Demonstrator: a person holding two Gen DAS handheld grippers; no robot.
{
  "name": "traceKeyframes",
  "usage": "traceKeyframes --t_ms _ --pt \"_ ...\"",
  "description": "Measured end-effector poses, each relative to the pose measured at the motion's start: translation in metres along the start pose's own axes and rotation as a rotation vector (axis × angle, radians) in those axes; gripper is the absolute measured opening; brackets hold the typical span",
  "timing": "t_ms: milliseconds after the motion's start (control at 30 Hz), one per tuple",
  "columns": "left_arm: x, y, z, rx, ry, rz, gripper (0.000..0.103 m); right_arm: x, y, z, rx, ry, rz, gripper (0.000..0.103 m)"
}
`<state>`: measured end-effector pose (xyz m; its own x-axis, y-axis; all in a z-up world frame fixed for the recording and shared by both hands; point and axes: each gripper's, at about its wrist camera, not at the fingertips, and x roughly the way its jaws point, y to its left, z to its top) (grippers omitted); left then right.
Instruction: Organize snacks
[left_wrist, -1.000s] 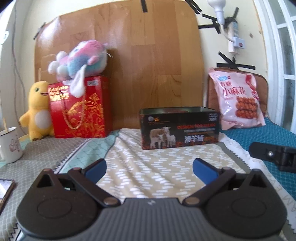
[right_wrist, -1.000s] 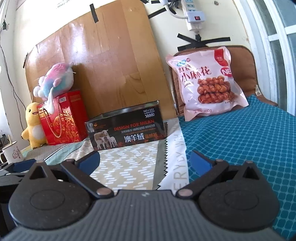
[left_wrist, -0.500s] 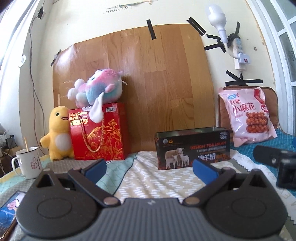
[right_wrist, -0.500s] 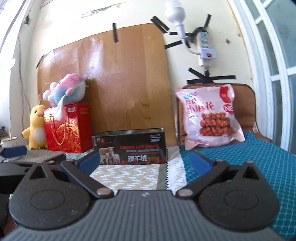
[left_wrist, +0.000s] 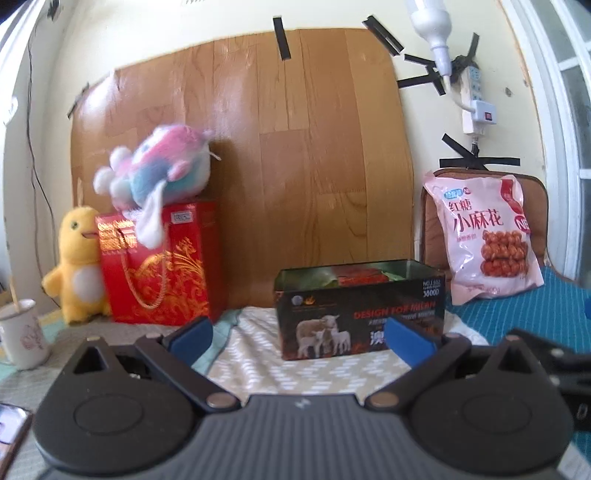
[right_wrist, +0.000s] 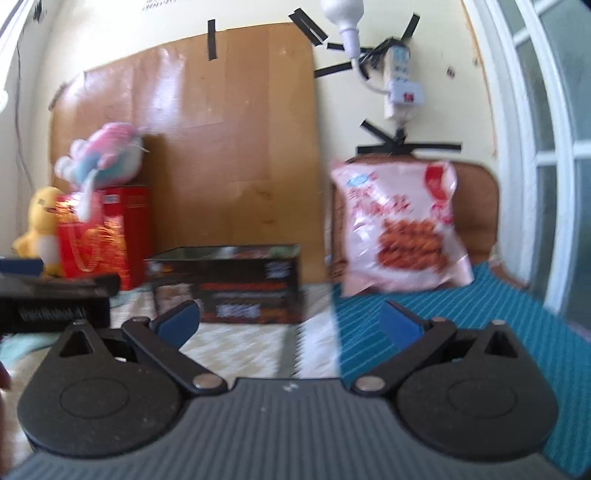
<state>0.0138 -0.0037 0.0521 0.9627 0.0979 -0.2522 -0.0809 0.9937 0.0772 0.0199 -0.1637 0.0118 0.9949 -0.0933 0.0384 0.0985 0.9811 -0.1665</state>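
Note:
A pink snack bag (left_wrist: 484, 236) printed with fried twists leans upright against a brown cushion at the far right, also the pink snack bag (right_wrist: 399, 229) in the blurred right wrist view. A dark open-topped box (left_wrist: 360, 312) with sheep on its front stands mid-bed, with packets showing inside; the same box (right_wrist: 227, 284) appears left of centre in the right view. My left gripper (left_wrist: 301, 338) is open, short of the box, nothing between its blue pads. My right gripper (right_wrist: 290, 321) is open and empty, well short of the bag.
A red gift bag (left_wrist: 159, 266) with a pink plush toy (left_wrist: 159, 173) on top and a yellow plush duck (left_wrist: 79, 262) stand at the back left. A white mug (left_wrist: 22, 334) sits at the left edge. A phone (left_wrist: 11, 428) lies bottom left. A wooden board backs the wall.
Both grippers have risen and come nearer the box, so its inside now shows. The right view has swung and blurred. Both stay open.

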Motion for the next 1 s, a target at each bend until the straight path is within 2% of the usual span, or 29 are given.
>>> traceKeyframes --t_ms 100,167,200,400,767,1000 --pt "0.019 -0.001 -0.005 -0.009 0.089 0.013 0.103 0.003 -0.004 -0.008 0.024 0.025 -0.011 0.103" --pt "0.027 -0.003 -0.017 0.014 0.127 0.042 0.103 -0.001 -0.004 -0.009 0.022 0.003 -0.015 0.103" --pt "0.033 -0.002 -0.018 0.016 0.178 0.046 0.103 -0.003 -0.003 -0.01 0.017 -0.007 -0.014 0.103" --pt "0.038 0.013 -0.02 -0.061 0.225 0.039 0.103 -0.005 0.001 -0.009 -0.014 -0.017 -0.005 0.103" --pt "0.042 0.017 -0.02 -0.077 0.269 0.018 0.103 -0.005 -0.006 -0.007 0.039 0.016 0.064 0.103" --pt "0.042 0.018 -0.021 -0.08 0.281 0.04 0.103 -0.006 -0.002 -0.007 0.019 0.018 0.062 0.103"
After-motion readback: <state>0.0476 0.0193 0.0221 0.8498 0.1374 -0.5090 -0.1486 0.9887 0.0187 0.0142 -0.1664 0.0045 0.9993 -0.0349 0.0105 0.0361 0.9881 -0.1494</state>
